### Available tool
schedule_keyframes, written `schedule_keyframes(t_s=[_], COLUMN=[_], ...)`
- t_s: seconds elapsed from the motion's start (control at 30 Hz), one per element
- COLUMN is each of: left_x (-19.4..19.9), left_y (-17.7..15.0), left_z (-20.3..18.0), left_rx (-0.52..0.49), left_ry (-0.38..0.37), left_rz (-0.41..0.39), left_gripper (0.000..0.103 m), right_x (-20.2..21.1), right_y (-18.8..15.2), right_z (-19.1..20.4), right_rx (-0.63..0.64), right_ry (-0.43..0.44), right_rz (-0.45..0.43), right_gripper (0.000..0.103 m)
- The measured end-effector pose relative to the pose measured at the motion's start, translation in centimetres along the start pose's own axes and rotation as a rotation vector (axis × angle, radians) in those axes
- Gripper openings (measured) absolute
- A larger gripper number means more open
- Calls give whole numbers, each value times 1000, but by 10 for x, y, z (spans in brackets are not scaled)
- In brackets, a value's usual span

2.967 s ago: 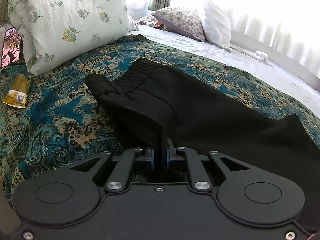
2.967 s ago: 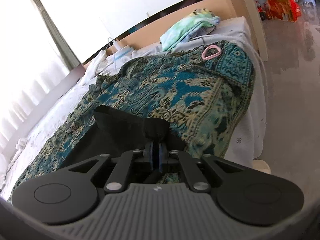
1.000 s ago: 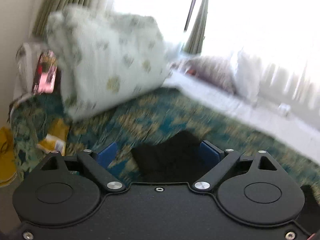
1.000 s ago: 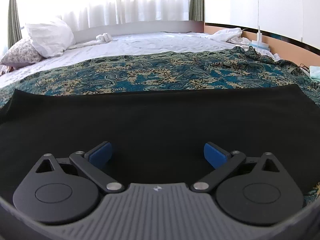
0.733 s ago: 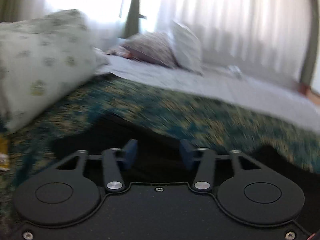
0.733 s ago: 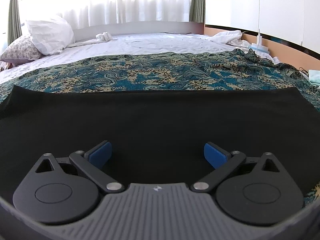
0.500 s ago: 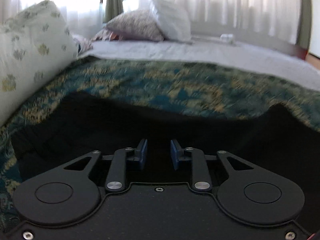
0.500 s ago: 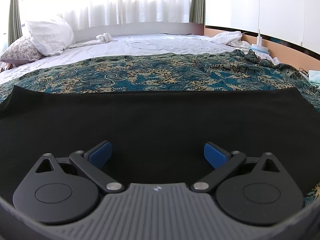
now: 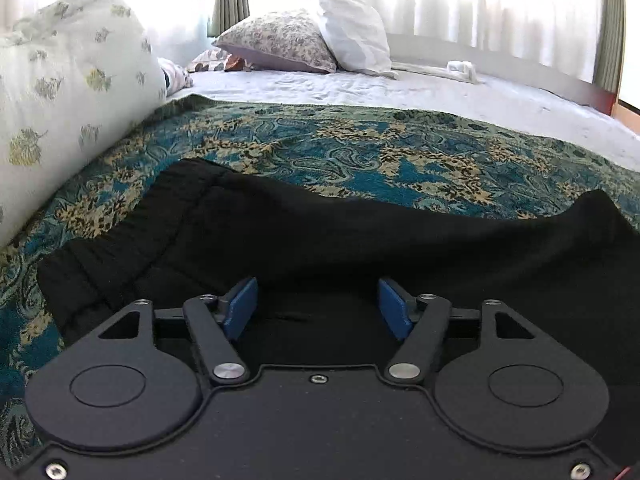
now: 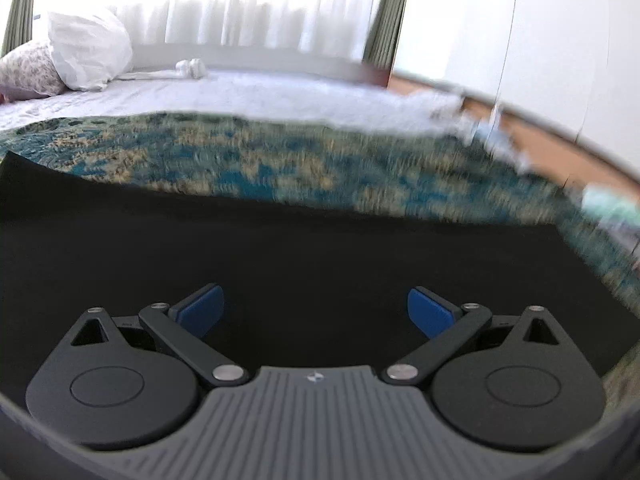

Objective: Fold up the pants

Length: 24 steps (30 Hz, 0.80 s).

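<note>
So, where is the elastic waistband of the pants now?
In the left wrist view, the waistband lies at the left end of the black pants, on the patterned bedspread, near the leaf-print duvet.

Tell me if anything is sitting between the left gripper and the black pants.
Nothing visible does. The left gripper is open right over the black pants, which lie flat on the patterned bedspread with no other item on them.

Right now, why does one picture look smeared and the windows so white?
In the right wrist view the patterned bedspread is streaked by motion blur and the curtains blow out white; the left wrist view is sharp, with the black pants crisp but its window equally overexposed.
</note>
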<state>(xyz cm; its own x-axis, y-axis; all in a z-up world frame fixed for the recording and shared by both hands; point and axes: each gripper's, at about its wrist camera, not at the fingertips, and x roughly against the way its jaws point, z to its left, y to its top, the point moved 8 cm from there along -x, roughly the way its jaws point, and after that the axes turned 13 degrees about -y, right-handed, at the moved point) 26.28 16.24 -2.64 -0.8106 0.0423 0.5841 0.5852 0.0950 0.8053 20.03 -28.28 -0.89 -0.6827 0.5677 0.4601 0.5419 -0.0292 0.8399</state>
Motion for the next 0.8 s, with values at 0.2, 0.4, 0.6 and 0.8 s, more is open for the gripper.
schedule_keyframes(t_s=[0.2,0.4,0.6,0.8], left_x=[-1,-2,-2,-2], left_y=[-3,-4,-4,-4], left_z=[-2,-3,-3,-3], left_rx=[-21,-29,-23,-21], left_ry=[14,20,16,14], left_rz=[-12,-16,-19,-19], left_gripper=[68,69,69,69], right_x=[64,128,124,63], right_y=[20,0,-9,-10], right_z=[95,198,192,109], right_rx=[40,212,214,212], right_ry=[317,672,750,571], right_rz=[-66,-45,34,41], right_gripper=[103,103,103,103])
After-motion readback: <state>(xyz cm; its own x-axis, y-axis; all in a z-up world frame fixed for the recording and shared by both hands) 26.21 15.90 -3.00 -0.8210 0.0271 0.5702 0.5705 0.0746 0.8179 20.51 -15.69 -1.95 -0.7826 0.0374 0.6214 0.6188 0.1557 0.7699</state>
